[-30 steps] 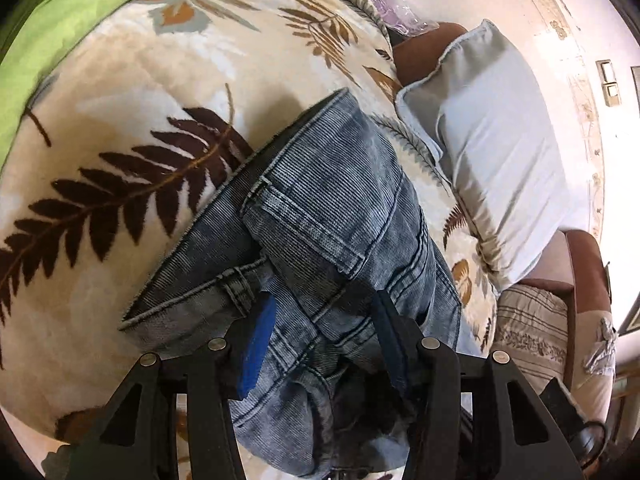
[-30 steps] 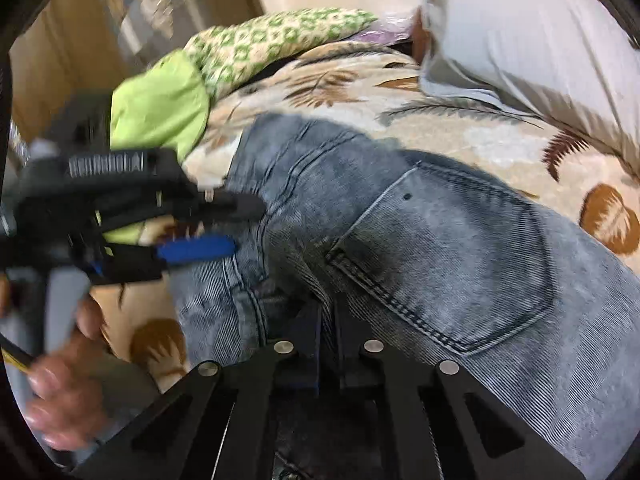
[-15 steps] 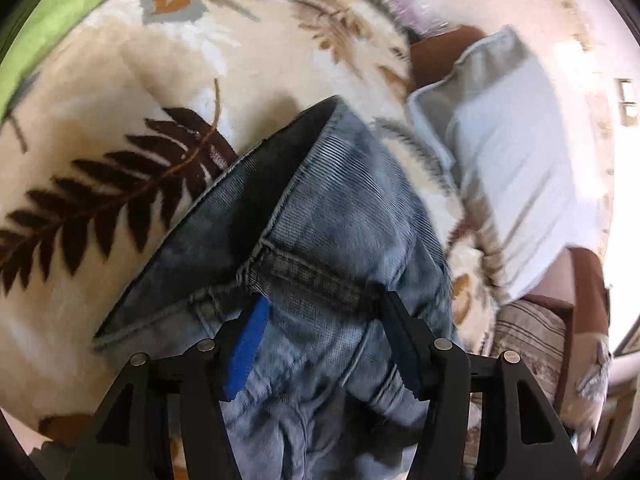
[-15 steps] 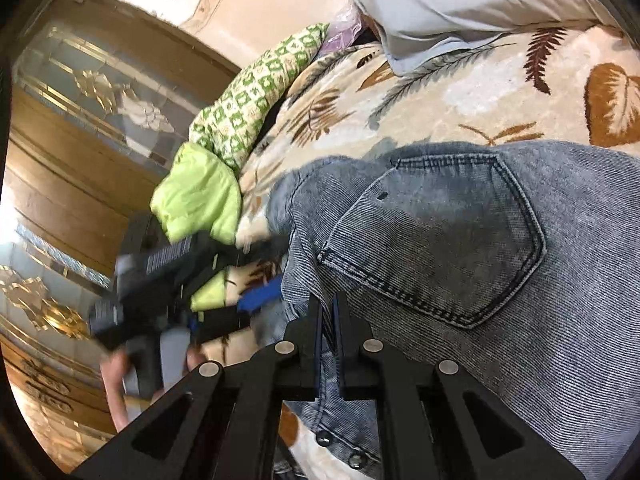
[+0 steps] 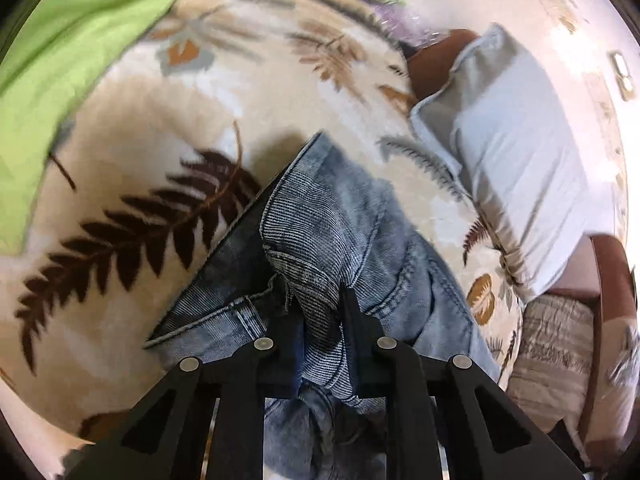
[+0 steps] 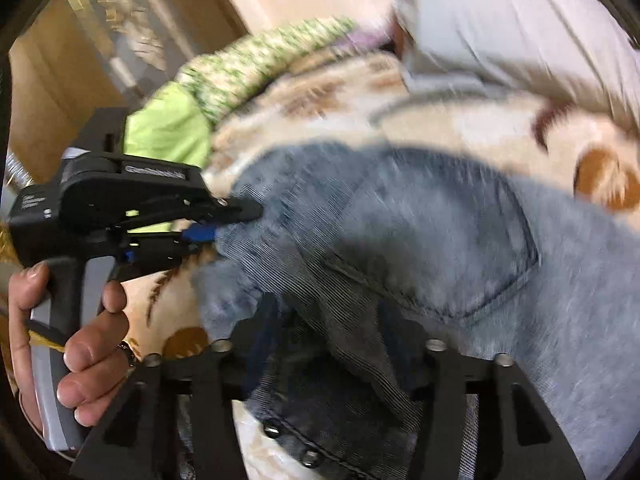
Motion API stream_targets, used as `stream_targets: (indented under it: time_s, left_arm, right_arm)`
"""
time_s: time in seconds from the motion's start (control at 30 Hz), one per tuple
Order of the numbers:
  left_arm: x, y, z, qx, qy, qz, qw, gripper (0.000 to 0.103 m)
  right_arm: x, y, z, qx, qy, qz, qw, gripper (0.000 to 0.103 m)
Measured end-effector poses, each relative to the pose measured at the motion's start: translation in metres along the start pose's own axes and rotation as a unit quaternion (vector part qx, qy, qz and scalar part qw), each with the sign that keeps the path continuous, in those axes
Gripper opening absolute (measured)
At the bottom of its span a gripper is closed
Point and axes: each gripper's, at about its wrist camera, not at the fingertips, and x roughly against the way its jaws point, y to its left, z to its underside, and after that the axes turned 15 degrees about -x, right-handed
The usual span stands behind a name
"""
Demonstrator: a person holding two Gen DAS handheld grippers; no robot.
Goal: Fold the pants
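A leaf-print blanket (image 5: 132, 184) covers the bed; grey-blue pants (image 5: 352, 232) lie bunched on it, near the grey pillow (image 5: 516, 168) at right. Left gripper (image 5: 320, 312) is closing, its fingers pinching a denim fold. Right gripper (image 6: 332, 332) is opening, fingers apart with pants fabric between them.

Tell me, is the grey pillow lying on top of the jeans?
No. The pillow rests on the leaf-print blanket beside the jeans, with blanket showing between them.
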Motion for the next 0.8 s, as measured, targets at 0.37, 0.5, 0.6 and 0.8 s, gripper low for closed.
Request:
stream_targets:
  time_s: [0.37,0.5,0.6,0.8]
  left_arm:
    - [0.022,0.003,0.002,-0.012,-0.005,0.015,0.9998,0.013]
    - [0.051,-0.005,0.010,-0.041,-0.021,0.005,0.9989,0.013]
    - [0.056,-0.004,0.019,-0.065,-0.008,-0.027,0.9975,0.014]
    - [0.021,0.013,0.038,-0.054,0.038,-0.087,0.9940,0.015]
  right_arm:
    - [-0.008,0.017,0.004,0.044,0.030,0.029,0.998,0.005]
    - [0.028,0.031,0.004,0.042,0.004,0.013,0.999,0.004]
    - [0.031,0.035,0.010,0.039,0.016,0.002,0.999,0.004]
    - [-0.017,0.018,0.035,0.011,0.080,0.004,0.997,0.005]
